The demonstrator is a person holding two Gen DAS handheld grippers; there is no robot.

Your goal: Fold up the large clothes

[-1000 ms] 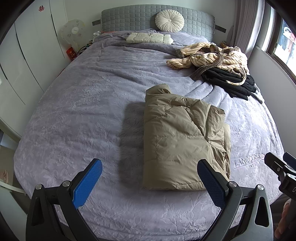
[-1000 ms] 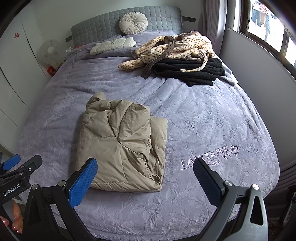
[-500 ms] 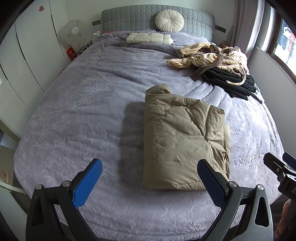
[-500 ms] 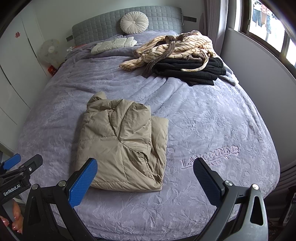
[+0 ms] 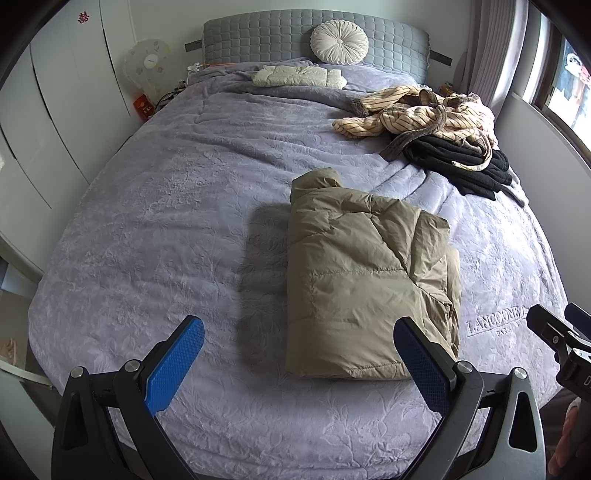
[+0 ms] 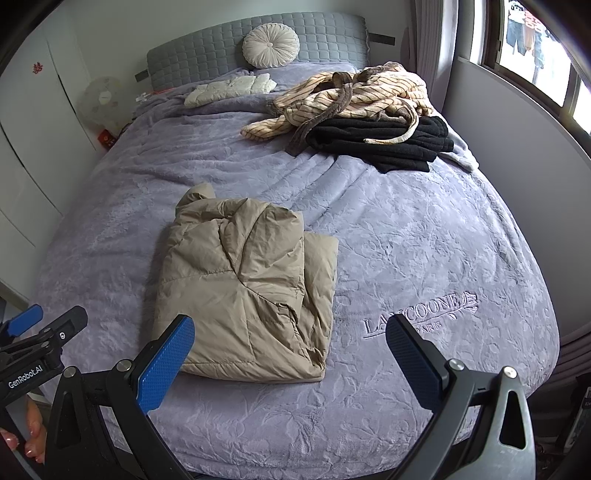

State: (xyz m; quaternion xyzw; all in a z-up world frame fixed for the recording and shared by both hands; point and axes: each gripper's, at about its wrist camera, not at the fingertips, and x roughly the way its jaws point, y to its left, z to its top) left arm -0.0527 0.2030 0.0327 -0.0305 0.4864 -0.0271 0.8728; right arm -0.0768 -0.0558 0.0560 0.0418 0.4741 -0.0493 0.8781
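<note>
Lavender plush covers the bed [image 5: 177, 206], and near its foot-end right corner the bedspread carries embroidered lettering that reads "LANCOONE" over "PARIS" [image 6: 419, 314] in the right wrist view; the left wrist view cuts it to "LANCOONE" with the small line beneath half hidden. A white "GenRobot.AI" label [image 6: 25, 377] shows on the left gripper's body in the right view only. Both grippers hang over the foot edge of the bed, holding nothing and touching nothing: the left gripper [image 5: 295, 365] has its blue-padded fingers spread wide, and the right gripper [image 6: 290, 363] is spread just as wide. A folded tan puffer jacket [image 5: 362, 288] lies flat in the middle of the bed toward the foot edge, hood end pointing to the headboard [image 5: 258, 35]. Toward the head-end right corner a striped beige robe [image 6: 354, 96] is heaped on a folded black garment [image 6: 384, 142] (touching, partly overlapping). A cream folded item [image 5: 295, 76] and a round pleated cushion [image 5: 339, 40] sit at the head edge. Painted fingernails [image 6: 31, 439] appear only in the right view.
</note>
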